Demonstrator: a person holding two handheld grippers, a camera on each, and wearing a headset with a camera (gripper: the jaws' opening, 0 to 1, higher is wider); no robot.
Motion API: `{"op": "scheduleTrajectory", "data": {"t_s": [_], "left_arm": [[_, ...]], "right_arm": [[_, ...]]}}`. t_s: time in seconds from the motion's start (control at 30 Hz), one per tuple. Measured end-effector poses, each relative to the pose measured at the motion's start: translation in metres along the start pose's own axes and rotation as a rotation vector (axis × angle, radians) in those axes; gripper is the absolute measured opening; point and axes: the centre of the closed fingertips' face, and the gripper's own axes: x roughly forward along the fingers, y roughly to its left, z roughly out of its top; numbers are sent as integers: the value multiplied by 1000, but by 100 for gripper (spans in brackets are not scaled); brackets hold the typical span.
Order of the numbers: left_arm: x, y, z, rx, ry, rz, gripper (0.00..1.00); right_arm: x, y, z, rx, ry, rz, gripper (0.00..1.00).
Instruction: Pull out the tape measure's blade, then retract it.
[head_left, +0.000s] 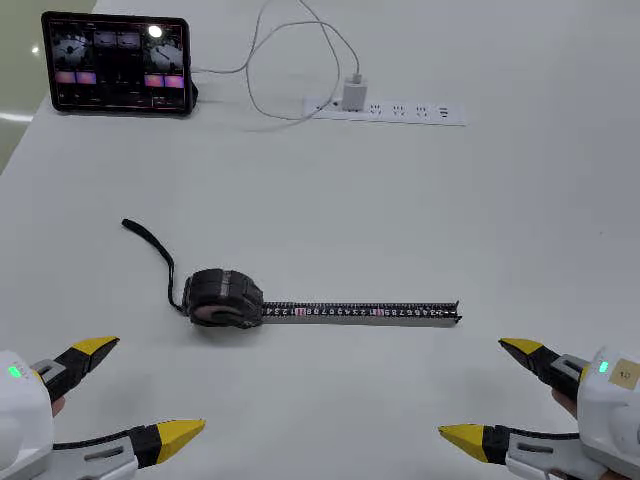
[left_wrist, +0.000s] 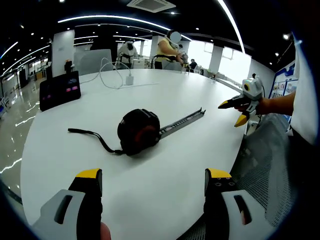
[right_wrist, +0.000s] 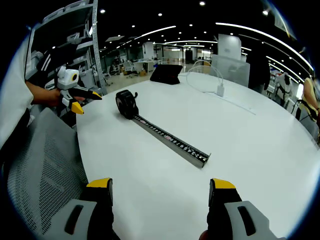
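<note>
A black tape measure (head_left: 223, 298) lies on the white table, its blade (head_left: 360, 311) pulled out to the right and lying flat, its wrist strap (head_left: 152, 247) trailing to the back left. My left gripper (head_left: 128, 392) is open near the front left edge, apart from the case (left_wrist: 139, 131). My right gripper (head_left: 495, 392) is open at the front right, a little short of the blade's hook end (right_wrist: 202, 159). Neither holds anything. Across the table from the right gripper's camera lies the case (right_wrist: 127, 102), with the left gripper (right_wrist: 80, 100) beyond it.
A tablet (head_left: 116, 63) with a lit screen stands at the back left. A white power strip (head_left: 390, 109) with a charger and looping cable (head_left: 285, 60) lies at the back. A mesh chair (right_wrist: 40, 165) sits by the table's near edge.
</note>
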Motion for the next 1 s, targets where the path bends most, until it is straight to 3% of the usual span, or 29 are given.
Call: {"op": "scheduleTrajectory", "data": {"t_s": [0.43,0.6,1.0], "left_arm": [[0,1,3,-19,-6,8,82],[7,2,3,-38,8,10,81],[21,0,12,-61,-3,14,82]], "right_arm": [[0,-1,3,-6,-3,-1,77],[1,0,2,-19,8,10,78],[1,-2,1,-19,12,9,77]]}}
